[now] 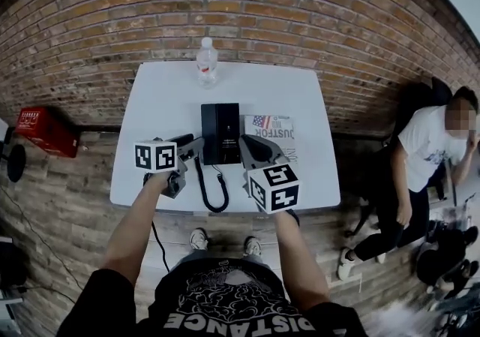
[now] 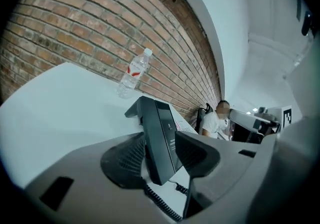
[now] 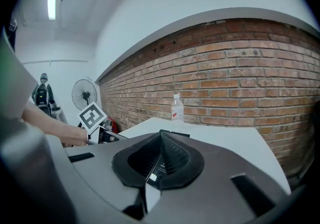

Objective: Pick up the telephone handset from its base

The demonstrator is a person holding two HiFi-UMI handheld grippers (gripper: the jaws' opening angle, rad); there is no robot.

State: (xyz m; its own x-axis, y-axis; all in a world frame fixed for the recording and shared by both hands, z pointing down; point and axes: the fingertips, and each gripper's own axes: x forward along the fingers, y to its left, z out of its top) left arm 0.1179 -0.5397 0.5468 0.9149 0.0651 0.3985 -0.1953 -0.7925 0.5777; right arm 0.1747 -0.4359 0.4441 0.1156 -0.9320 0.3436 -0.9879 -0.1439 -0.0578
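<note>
Both grippers are hovering over the bench's (image 1: 150,118) near edge. Spread apart, the left tongs (image 2: 161,154) are straddling the near end of the handset (image 2: 151,135), which is lying on its base (image 1: 229,133) mid-bench. Just right of it, the right tongs (image 3: 161,157) are pressing together, holding nothing.

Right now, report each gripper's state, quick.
Left gripper: open, jaws apart on either side of the telephone, no firm grip evident.
Right gripper: shut, holding nothing.
</note>
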